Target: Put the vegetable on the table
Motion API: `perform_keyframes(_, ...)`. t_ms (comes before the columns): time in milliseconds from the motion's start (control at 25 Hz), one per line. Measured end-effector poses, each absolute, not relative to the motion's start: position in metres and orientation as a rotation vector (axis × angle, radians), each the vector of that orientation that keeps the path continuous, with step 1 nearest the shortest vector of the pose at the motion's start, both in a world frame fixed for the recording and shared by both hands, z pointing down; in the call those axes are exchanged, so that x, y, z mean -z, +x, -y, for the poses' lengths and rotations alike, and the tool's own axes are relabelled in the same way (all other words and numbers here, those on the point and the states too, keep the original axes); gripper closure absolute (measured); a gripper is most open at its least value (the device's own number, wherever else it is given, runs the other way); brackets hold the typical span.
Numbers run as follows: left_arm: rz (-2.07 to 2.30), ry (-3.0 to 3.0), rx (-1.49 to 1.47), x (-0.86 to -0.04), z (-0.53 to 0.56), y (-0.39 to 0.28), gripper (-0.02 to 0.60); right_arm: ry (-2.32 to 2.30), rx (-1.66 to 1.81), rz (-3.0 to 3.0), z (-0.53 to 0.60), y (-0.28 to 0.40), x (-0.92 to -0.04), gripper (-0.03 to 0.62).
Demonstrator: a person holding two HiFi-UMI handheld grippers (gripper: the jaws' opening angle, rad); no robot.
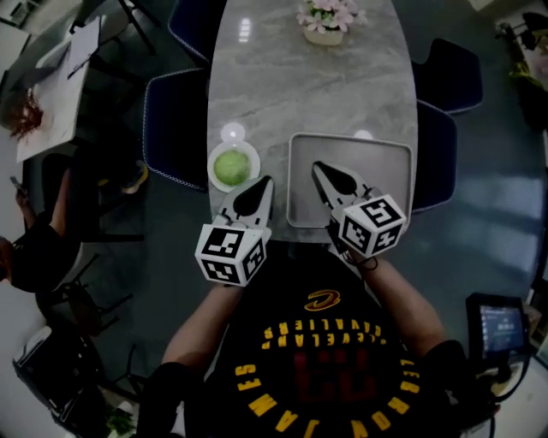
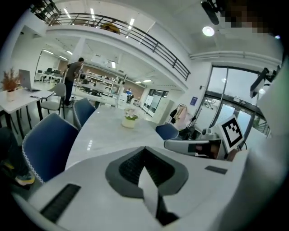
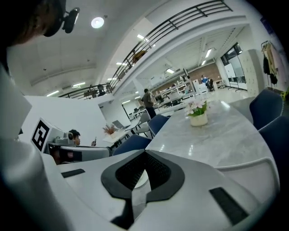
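Your left claw (image 1: 264,181) is closed, its two jaws meeting at the tips with nothing between them; its own view (image 2: 144,150) shows the dark pads pressed together and empty. Your right claw (image 1: 318,166) is closed too, tips together and holding nothing, as its own view (image 3: 144,154) confirms.

Just to the left of your left claw's tip sits a white bowl (image 1: 215,152), and the vegetable (image 1: 231,167), a round pale green thing, lies inside it. You hold neither the bowl nor the vegetable. Whether the tip touches the bowl's rim I cannot tell.

Your right claw reaches over the near part of a square grey tray (image 1: 387,171), which lies just right of the bowl. Whether the tip rests on the tray or hangs above it I cannot tell.

Bowl and tray both stand at the near end of the marble worktop (image 1: 308,85), side by side ahead of your two claws.

Well beyond both claws, at the far end, stands a flower pot (image 1: 325,24), seen ahead in the left gripper view (image 2: 130,120) and in the right gripper view (image 3: 198,115).

Blue chairs (image 1: 175,128) flank the worktop on both sides.
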State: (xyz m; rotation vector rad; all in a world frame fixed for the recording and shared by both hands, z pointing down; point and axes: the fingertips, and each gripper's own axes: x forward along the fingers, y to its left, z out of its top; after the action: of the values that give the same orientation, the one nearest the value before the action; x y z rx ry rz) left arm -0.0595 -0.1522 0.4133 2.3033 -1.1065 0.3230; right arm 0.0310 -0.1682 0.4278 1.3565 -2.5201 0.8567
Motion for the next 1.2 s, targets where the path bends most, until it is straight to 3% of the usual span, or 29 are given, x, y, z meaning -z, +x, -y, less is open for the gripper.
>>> perform_keyframes(480,0.990,2.521,-0.191,-0.330,0.094,0.035,0.580,1.447,-0.537,2.742,0.105,0.098,-0.323,0.589)
perform_keyframes(1200,1.161,2.545,-0.151,-0.315,0.027,0.069,0.580,1.260,-0.220,2.904,0.038,0.113,-0.281,0.589)
